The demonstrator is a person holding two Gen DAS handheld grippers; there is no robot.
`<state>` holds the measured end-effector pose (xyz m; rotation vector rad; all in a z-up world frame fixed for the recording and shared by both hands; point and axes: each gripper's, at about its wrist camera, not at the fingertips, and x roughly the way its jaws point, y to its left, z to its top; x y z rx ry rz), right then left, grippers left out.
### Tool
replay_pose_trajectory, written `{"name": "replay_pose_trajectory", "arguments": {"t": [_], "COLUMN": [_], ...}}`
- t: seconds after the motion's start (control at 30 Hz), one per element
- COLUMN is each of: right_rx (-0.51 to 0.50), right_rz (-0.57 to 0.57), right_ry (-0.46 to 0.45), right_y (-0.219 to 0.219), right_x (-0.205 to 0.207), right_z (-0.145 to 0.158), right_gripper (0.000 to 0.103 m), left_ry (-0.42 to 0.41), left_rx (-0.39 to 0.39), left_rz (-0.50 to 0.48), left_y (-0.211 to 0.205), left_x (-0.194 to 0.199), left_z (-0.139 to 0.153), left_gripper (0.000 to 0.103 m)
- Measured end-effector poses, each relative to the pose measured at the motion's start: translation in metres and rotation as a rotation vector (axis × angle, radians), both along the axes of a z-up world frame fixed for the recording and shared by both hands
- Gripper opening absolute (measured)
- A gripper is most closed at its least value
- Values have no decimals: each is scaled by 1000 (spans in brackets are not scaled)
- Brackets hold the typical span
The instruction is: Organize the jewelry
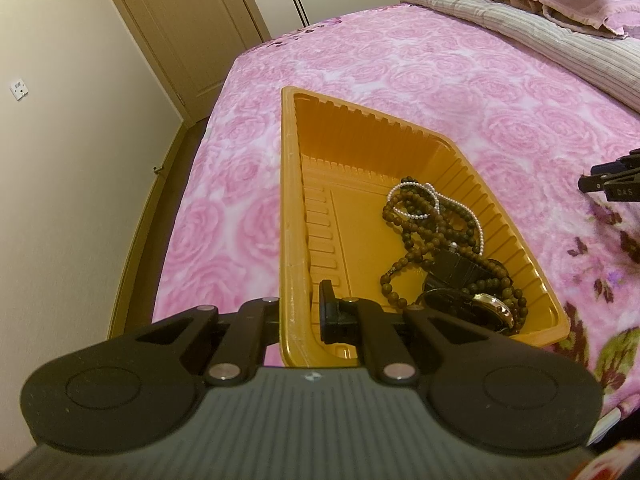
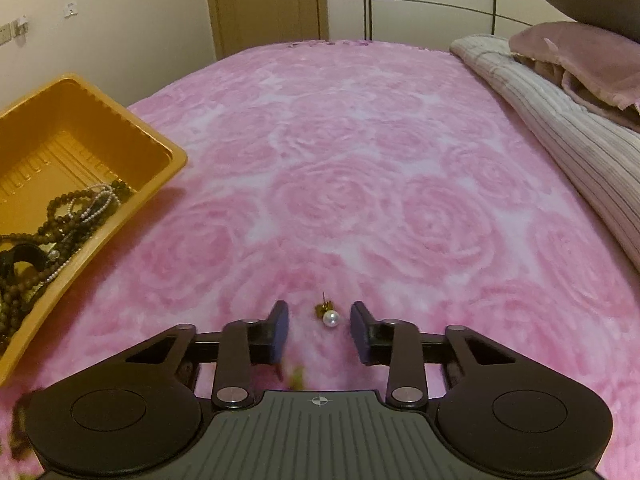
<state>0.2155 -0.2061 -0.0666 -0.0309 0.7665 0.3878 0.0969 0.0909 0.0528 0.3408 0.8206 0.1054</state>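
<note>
Right tongs (image 2: 319,330): jaws apart, straddling pearl earring (image 2: 329,316) on bedspread (image 2: 360,160).
Left tongs (image 1: 298,312): clamped on orange tray (image 1: 289,200) wall.
Risk: tiny earring may slip sideways into the plush.

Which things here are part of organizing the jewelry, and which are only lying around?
Part of the job:
- pearl earring, on the bedspread between the open right gripper fingers
- orange tray, its rim clamped by the left gripper
- brown bead necklace, pearl strand and watch in the tray

Lying around:
- pillow
- striped blanket
</note>
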Motion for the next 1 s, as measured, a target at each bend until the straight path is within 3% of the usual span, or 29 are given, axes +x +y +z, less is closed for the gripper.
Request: {"name": "replay_pose_trajectory", "arguments": {"t": [0.03, 0.07, 0.4, 0.77, 1.0], "right_rx": [-3, -4, -6, 141, 120], "right_rz": [-2, -1, 41, 256, 386], "right_ry": [1, 2, -59, -131, -117], "right_y": [0, 1, 19, 95, 140], "right_x": [1, 1, -9, -15, -16], "right_z": [0, -1, 24, 86, 95], "right_gripper": [23, 8, 8, 8, 8], "left_ry": [0, 0, 0, 0, -1], "left_rx": [1, 1, -1, -3, -7], "left_rz": [0, 0, 3, 2, 3], "left_y": [0, 0, 0, 1, 1], "left_x": [0, 0, 1, 2, 1], "left_z": [-1, 0, 0, -1, -1], "left_gripper": [7, 7, 7, 7, 7]}}
